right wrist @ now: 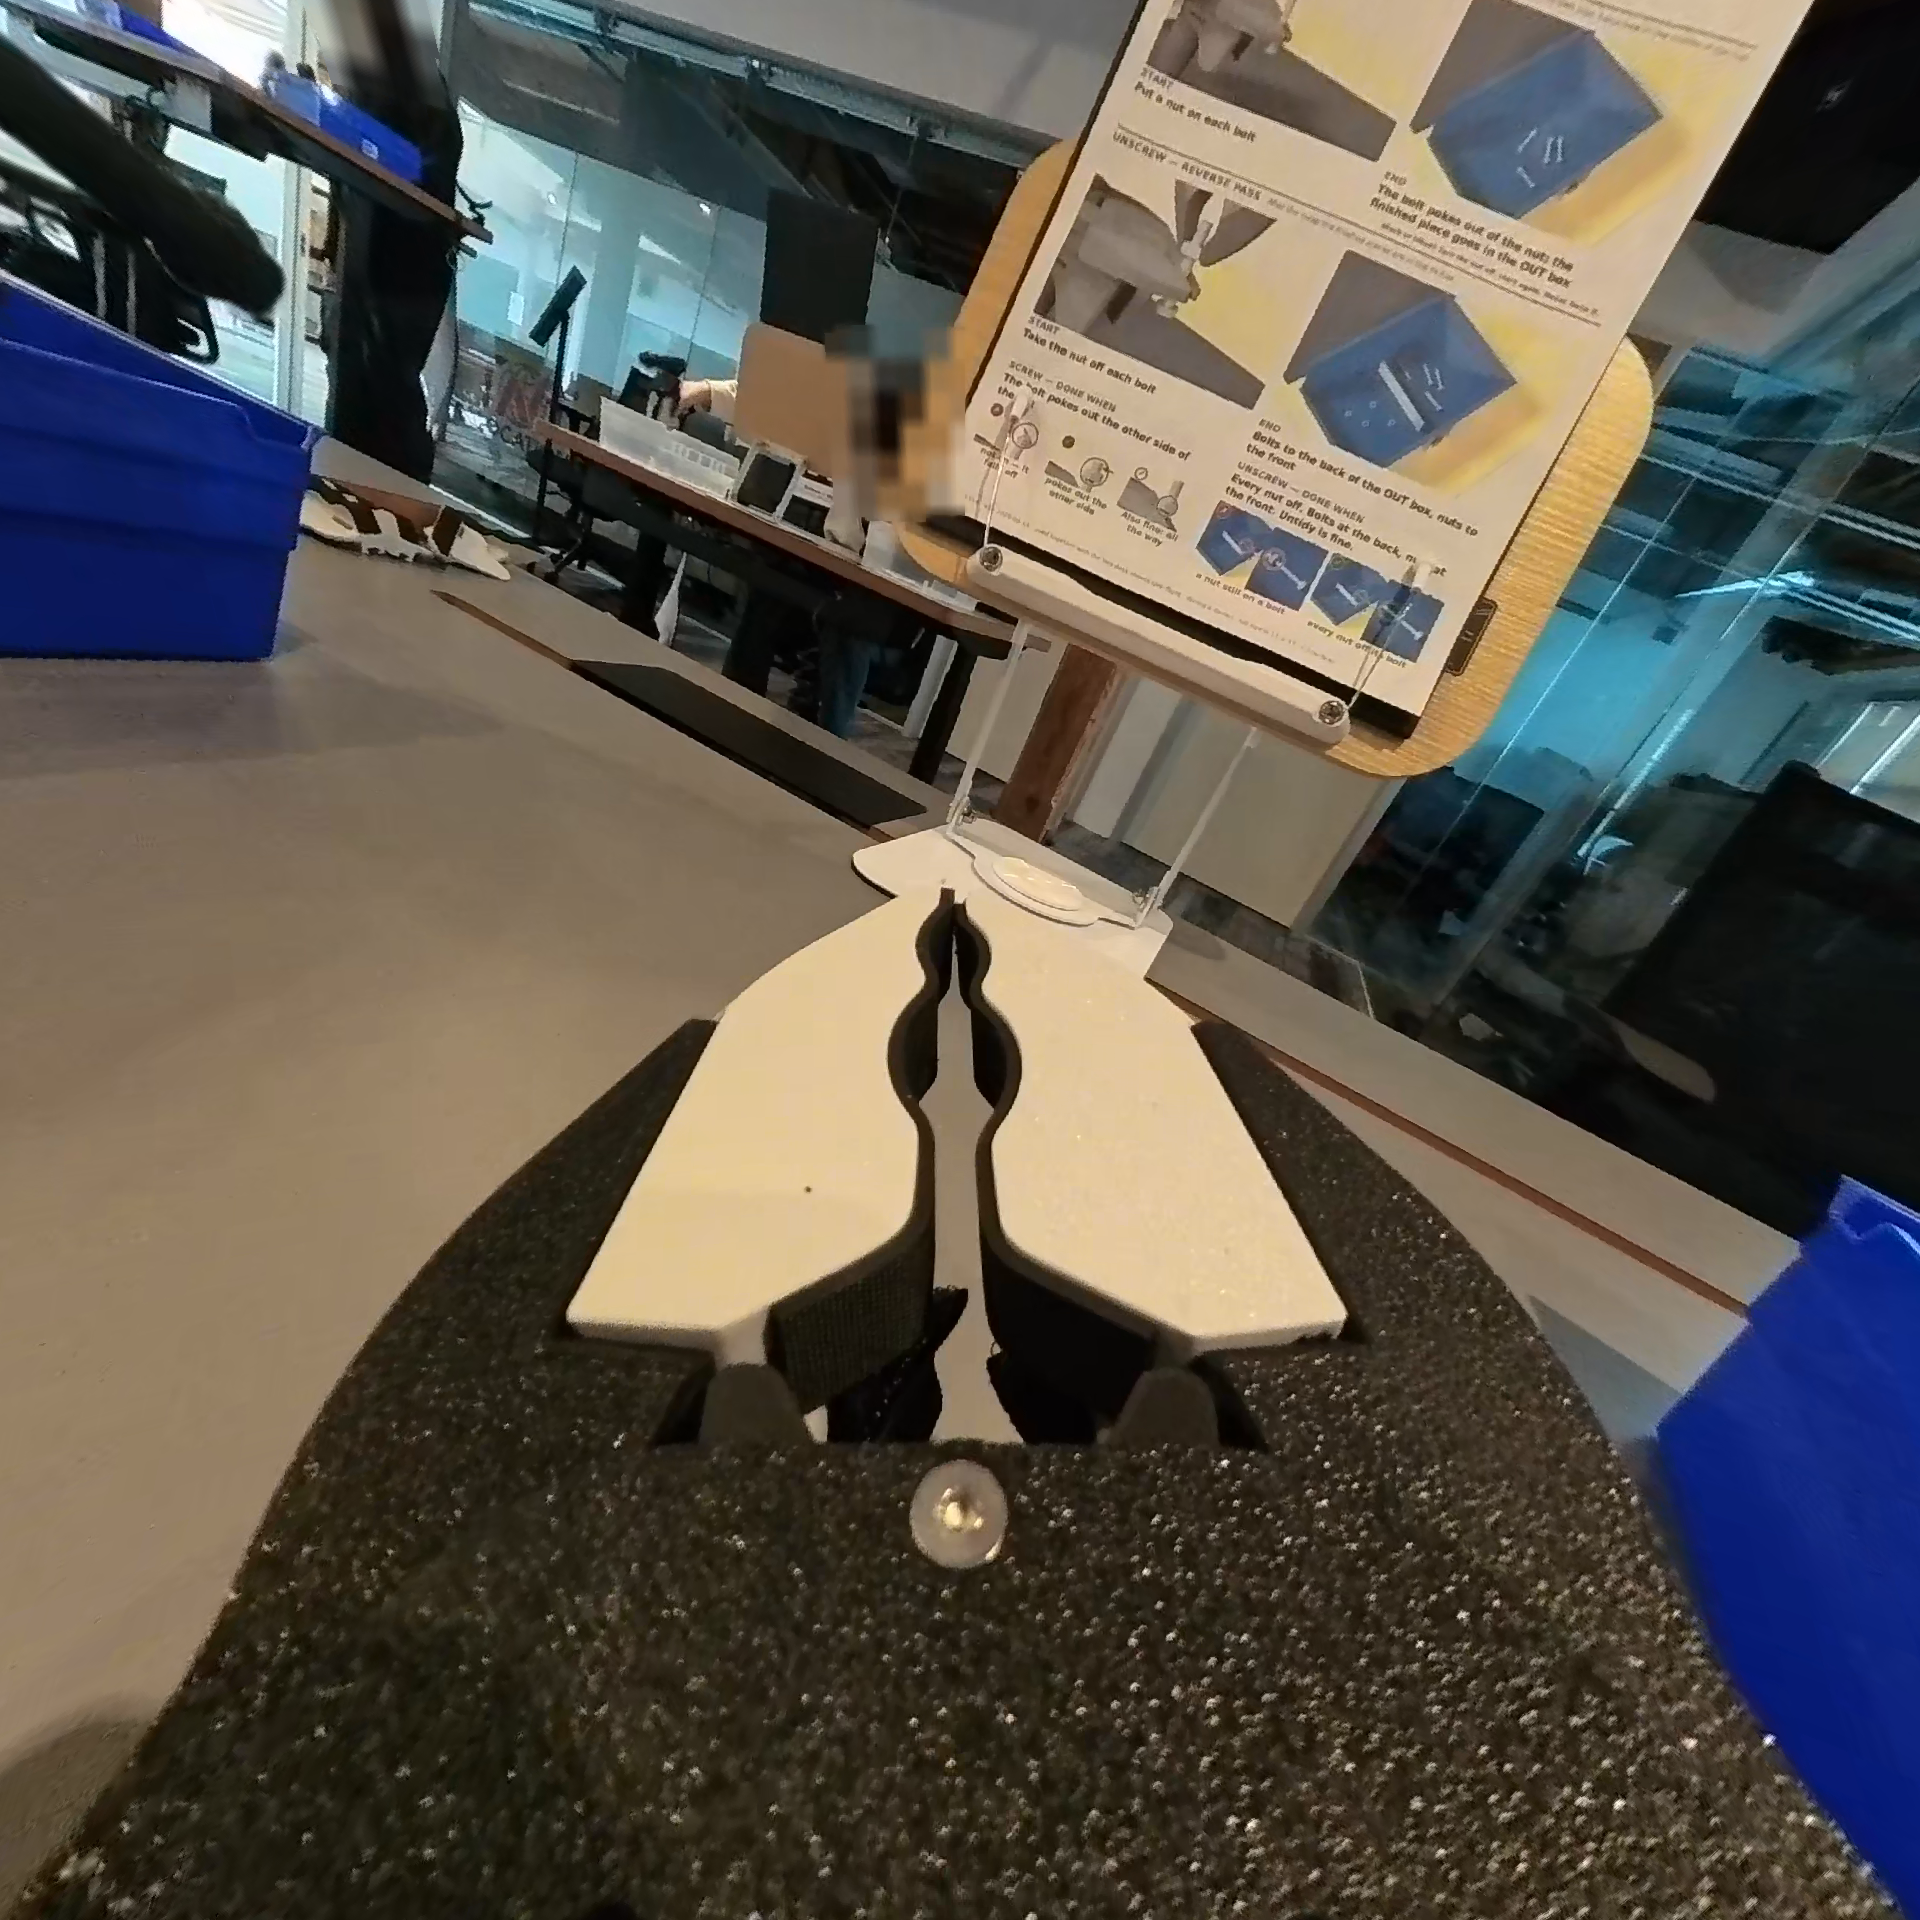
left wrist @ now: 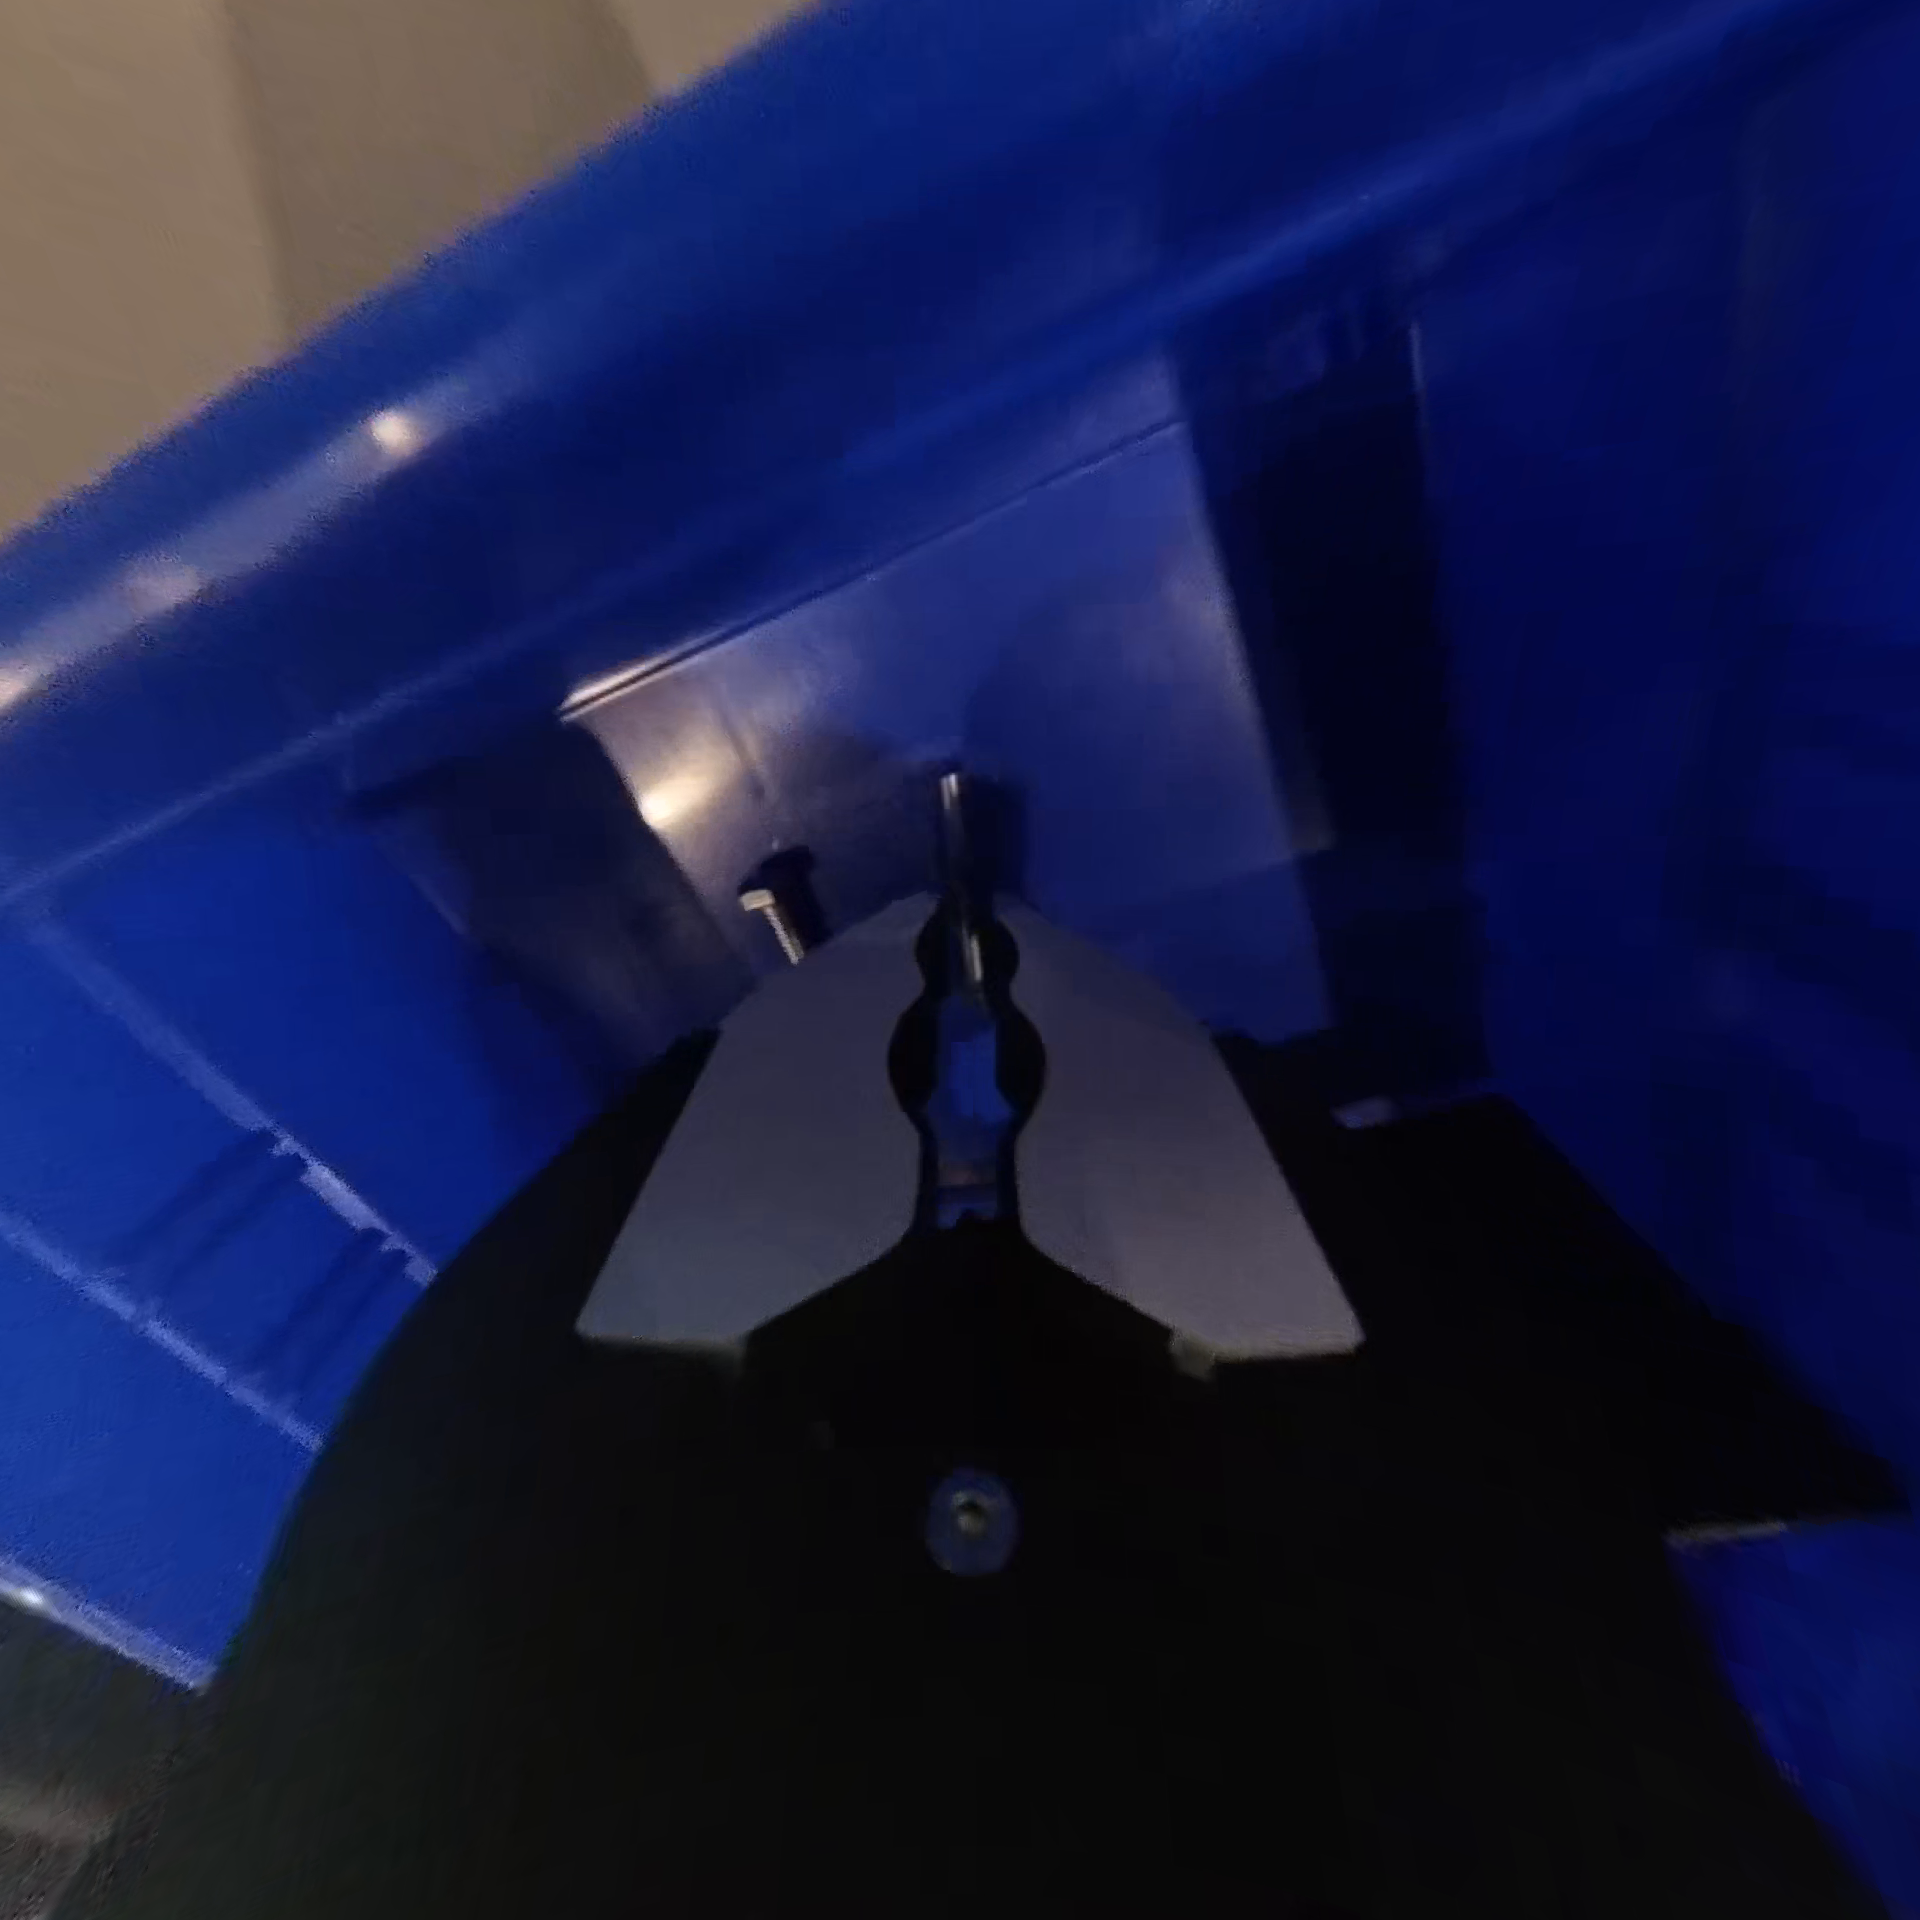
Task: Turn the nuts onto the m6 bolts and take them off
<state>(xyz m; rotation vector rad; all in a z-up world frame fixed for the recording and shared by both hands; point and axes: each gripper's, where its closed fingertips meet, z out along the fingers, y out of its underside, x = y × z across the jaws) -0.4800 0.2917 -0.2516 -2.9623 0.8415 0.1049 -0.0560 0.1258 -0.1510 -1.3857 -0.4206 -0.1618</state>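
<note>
My left gripper (left wrist: 961,925) is deep inside a blue bin (left wrist: 935,364), close to its back wall. Its white fingers are shut on a thin silver bolt (left wrist: 951,821) that sticks out past the tips. A second silver bolt (left wrist: 774,920) lies on the bin floor just left of the tips. I see no nuts in this blurred, dark view. My right gripper (right wrist: 951,914) is shut and empty, held low over a grey table (right wrist: 312,935).
An instruction sheet (right wrist: 1351,312) stands on a white stand (right wrist: 1018,883) right ahead of the right gripper. A blue bin (right wrist: 135,488) sits at the far left and another blue bin's edge (right wrist: 1808,1507) is close at right. Other desks stand behind. Across from one pair of fingers to the other is roughly 45 centimetres.
</note>
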